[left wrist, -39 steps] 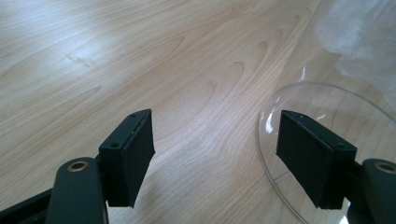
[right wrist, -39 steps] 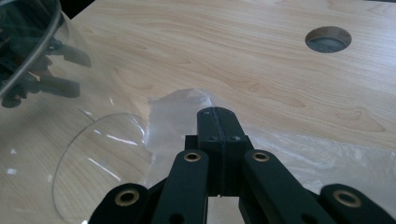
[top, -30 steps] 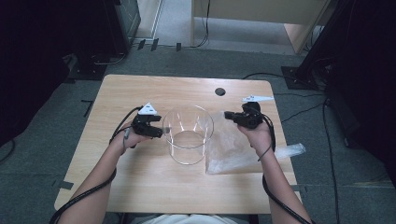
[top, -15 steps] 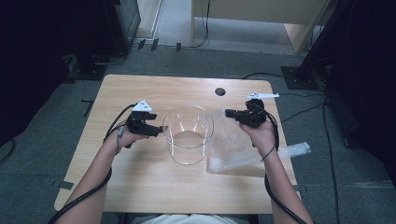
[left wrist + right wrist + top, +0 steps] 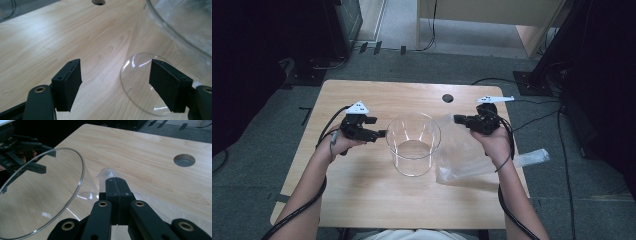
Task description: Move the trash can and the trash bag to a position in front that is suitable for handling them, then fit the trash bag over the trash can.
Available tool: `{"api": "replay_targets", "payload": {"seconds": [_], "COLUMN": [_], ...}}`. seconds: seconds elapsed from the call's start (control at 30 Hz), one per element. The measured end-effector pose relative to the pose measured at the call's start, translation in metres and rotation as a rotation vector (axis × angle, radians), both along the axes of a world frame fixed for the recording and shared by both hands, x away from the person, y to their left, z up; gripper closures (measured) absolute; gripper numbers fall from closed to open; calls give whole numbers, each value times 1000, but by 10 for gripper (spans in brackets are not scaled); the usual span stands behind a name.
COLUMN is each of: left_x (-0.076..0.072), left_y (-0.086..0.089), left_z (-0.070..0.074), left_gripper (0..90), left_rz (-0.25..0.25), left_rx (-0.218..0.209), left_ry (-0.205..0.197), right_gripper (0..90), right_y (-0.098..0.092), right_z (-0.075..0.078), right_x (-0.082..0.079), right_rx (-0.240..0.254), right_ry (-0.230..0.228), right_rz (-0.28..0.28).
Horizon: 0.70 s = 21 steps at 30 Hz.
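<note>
A clear, open-topped cylindrical container (image 5: 413,145) stands upright in the middle of the wooden table (image 5: 362,195). My left gripper (image 5: 380,134) is open just left of it, at wall height. In the left gripper view the fingers (image 5: 68,83) stand wide apart, and the container's round base (image 5: 140,87) shows between them. My right gripper (image 5: 456,119) is shut on a corner of a clear plastic bag (image 5: 467,157), held up beside the container's right rim. The rest of the bag drapes down to the table. In the right gripper view the bag corner (image 5: 107,173) sticks out past the shut gripper (image 5: 117,181), next to the container (image 5: 45,202).
A round cable hole (image 5: 447,98) sits in the table's far side. The bag's far end (image 5: 534,157) hangs past the right table edge. Black cabinets and cables surround the table on the grey floor. My left gripper (image 5: 22,152) shows through the container in the right gripper view.
My right gripper has risen slightly and shifted away with the bag corner, pulling the bag up. My left gripper has drifted a little to the left and stays open.
</note>
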<state>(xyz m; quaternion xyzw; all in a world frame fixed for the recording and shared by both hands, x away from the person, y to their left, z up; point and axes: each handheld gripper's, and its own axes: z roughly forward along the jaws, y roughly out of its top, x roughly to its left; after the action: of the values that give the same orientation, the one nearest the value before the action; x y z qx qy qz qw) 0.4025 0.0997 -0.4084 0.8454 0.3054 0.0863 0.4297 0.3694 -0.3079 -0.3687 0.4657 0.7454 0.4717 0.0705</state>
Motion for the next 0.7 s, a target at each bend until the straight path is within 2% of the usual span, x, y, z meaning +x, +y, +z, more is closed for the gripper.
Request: {"api": "replay_targets", "payload": {"seconds": [0.13, 0.23, 0.33, 0.47, 0.57, 0.7], "left_x": [-3, -5, -5, -5, -6, -10], "left_y": [-1, -3, -4, 2, 4, 5], "left_z": [11, 16, 19, 23, 29, 39], "left_gripper": [254, 258, 259, 258, 257, 258], "left_rz": [-3, -1, 10, 13, 11, -13], "left_rx": [-4, 27, 40, 8, -2, -44], "left_ry": [-21, -31, -14, -1, -11, -17], "right_gripper": [900, 900, 900, 900, 900, 900], "right_y": [1, 0, 0, 1, 0, 0], "right_z": [4, 5, 6, 8, 11, 16], "right_x": [-1, -2, -2, -3, -4, -5], "right_rx": [-3, -6, -10, -6, -5, 18], "right_ry": [-10, -11, -12, -11, -13, -19], "right_rz": [2, 6, 8, 13, 20, 26]}}
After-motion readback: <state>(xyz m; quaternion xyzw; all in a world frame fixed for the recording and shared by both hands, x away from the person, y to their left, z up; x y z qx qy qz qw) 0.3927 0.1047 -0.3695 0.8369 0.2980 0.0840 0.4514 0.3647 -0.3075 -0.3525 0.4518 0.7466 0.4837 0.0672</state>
